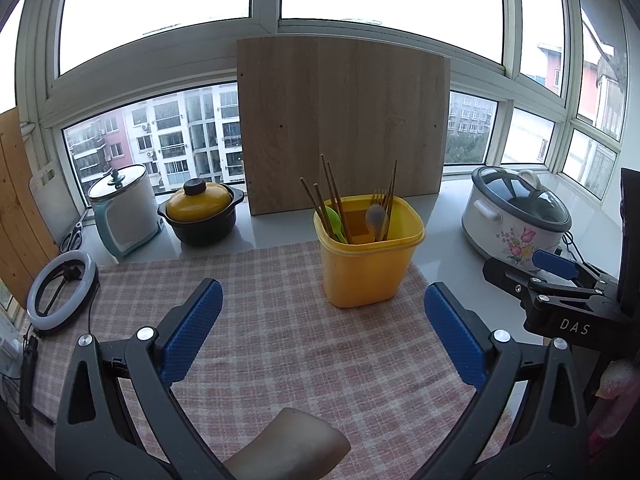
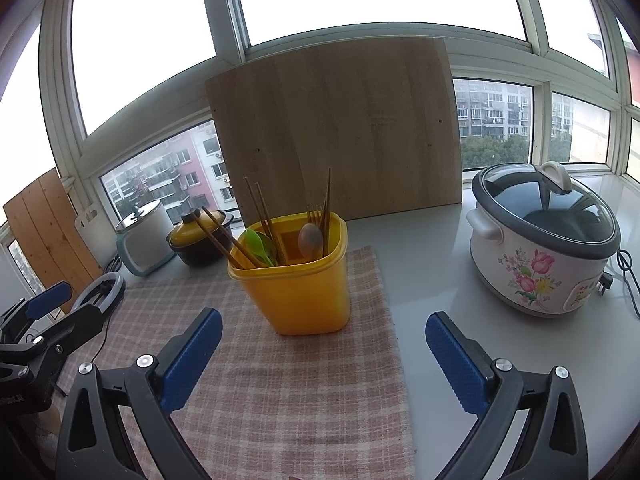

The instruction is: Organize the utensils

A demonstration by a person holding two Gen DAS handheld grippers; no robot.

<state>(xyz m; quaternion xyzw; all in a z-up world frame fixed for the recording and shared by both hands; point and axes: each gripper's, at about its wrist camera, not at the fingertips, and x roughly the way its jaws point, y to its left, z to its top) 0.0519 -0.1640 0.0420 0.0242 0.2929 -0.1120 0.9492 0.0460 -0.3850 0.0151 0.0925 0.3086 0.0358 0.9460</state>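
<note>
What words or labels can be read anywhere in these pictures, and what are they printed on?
"DAS": white letters on the black body of the right gripper, seen from the left wrist view.
White lettering on the left gripper, at the right wrist view's left edge: cut off and too small to read.
Control panel on the flowered cooker: marks too small to read.
Nothing readable on the yellow container.

The right gripper (image 2: 323,332) is wide open above the checked cloth (image 2: 280,392). A yellow holder (image 2: 296,292) stands on the cloth, with chopsticks (image 2: 262,220), a fork (image 2: 315,213) and spoons inside.
</note>
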